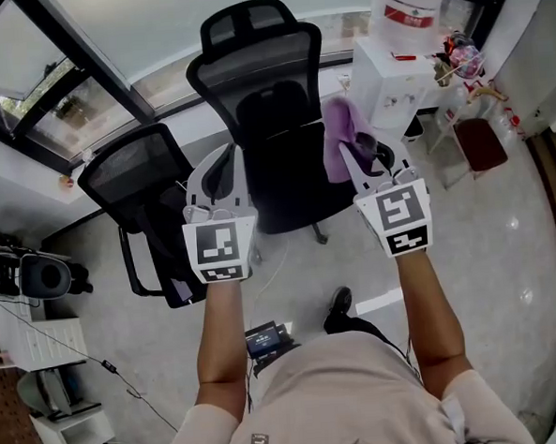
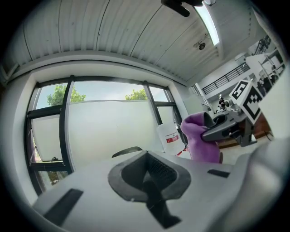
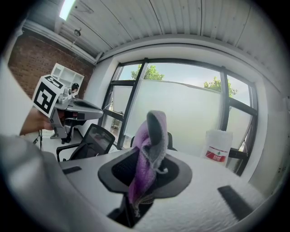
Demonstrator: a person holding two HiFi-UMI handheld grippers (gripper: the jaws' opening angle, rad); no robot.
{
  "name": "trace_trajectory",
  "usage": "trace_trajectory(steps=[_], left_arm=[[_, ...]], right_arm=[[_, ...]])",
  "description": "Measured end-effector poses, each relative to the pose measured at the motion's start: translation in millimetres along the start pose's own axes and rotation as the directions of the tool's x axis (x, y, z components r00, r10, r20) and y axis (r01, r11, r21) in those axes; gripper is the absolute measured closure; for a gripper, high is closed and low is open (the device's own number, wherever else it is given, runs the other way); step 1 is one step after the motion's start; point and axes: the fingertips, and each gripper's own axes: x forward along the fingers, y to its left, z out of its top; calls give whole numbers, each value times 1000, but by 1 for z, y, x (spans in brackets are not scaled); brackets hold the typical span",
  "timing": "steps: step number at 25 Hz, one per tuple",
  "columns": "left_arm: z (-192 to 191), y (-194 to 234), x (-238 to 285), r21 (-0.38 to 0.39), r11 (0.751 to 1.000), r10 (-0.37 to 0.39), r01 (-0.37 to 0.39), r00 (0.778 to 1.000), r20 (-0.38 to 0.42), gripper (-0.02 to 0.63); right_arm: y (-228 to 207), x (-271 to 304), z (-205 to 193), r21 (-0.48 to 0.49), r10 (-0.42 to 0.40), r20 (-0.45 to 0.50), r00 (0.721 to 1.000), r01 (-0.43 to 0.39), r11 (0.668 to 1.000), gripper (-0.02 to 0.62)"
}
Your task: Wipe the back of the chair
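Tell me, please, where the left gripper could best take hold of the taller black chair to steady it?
Probably the headrest, a narrow curved bar standing clear above the backrest. Come at it from the front, over the seat, since it faces you. The left gripper, shut now, must open first.

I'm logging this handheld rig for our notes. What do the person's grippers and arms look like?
The left gripper and right gripper each have a white moulded plastic shell tapering to dark grey jaws, with a white cube bearing black square markers at the rear. Forearms are bare; short beige sleeves show.
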Motion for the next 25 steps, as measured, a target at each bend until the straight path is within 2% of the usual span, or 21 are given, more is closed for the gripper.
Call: trace_trajectory(steps=[11,17,25], left_arm=[[7,-17,61,33,998,61,-60,997,-37,598],[4,-21,85,44,998,54,-52,998,-43,598],[-16,12,129,34,999,42,-41,999,-16,598]], right_arm=[[-60,30,-14,6,66,28,997,-67,998,517],[-77,42,-20,15,67,31,997,-67,998,517],[-81,82,-19,-6,42,-6,999,-42,999,517]])
